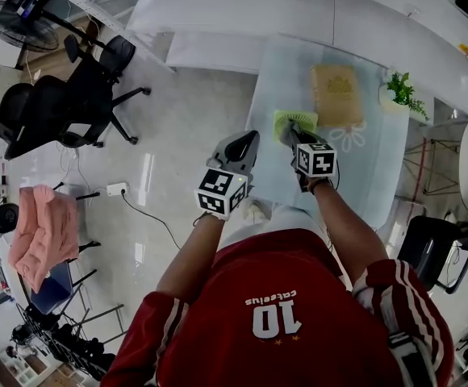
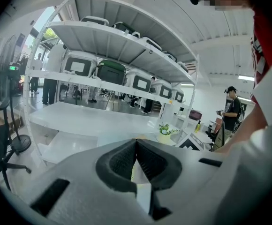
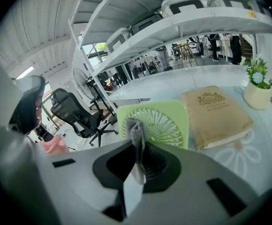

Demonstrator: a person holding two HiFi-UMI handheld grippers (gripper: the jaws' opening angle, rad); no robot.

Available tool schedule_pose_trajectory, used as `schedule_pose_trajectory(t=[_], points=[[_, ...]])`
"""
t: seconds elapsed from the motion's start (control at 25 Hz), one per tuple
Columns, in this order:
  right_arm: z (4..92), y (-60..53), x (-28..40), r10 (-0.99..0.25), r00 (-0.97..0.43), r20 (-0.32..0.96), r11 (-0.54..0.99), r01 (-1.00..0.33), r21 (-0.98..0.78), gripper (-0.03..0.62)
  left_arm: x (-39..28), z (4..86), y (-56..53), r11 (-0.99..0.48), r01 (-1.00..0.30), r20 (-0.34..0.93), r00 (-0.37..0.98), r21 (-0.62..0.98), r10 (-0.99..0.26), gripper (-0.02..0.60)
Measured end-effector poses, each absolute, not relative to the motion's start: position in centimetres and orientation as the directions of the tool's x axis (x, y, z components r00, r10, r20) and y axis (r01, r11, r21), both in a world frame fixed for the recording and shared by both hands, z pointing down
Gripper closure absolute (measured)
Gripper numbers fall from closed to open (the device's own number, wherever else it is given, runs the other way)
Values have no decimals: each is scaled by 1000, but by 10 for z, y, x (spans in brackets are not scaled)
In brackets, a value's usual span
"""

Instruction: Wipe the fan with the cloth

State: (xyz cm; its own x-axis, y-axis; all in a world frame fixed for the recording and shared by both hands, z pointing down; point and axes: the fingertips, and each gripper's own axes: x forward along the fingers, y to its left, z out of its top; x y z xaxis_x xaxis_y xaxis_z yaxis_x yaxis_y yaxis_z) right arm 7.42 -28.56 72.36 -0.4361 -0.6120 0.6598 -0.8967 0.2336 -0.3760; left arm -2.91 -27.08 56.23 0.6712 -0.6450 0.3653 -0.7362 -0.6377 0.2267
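The right gripper [image 3: 138, 146] clamps a folded grey cloth [image 3: 136, 129] just before the square light-green plastic fan [image 3: 166, 118]. The left gripper [image 2: 136, 144] jaws meet, empty.

Bright, even white light fills all three views, with only faint shadows. In the head view, glare streaks the glossy pale tiled floor [image 1: 145, 176] left of the pale blue glass-topped table [image 1: 286, 79]. Both gripper views are fisheye: the white metal shelves [image 3: 197, 25] beyond the table bow, and the corners go black. The grey left hand-held gripper [image 2: 136, 144] and right hand-held gripper [image 3: 137, 146] look soft up close.
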Motion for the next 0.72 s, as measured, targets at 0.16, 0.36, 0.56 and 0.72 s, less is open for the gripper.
schedule_pose_trajectory(t=[0.16, 0.36, 0.56, 0.72], points=[[725, -282, 85, -616, -419, 667, 218, -904, -367, 571, -26, 565, -270, -640, -731, 366, 677, 237, -639, 583], [725, -279, 96, -622, -401, 673, 193, -911, -365, 571, -18, 563, -270, -654, -718, 360, 691, 239, -627, 583], [726, -277, 114, -632, -378, 677, 163, -918, -361, 571, -9, 564, -272, -665, -706, 359, 702, 242, -615, 583], [725, -276, 126, -638, -361, 680, 142, -923, -357, 571, -3, 563, -273, -674, -698, 356, 711, 243, -607, 583]])
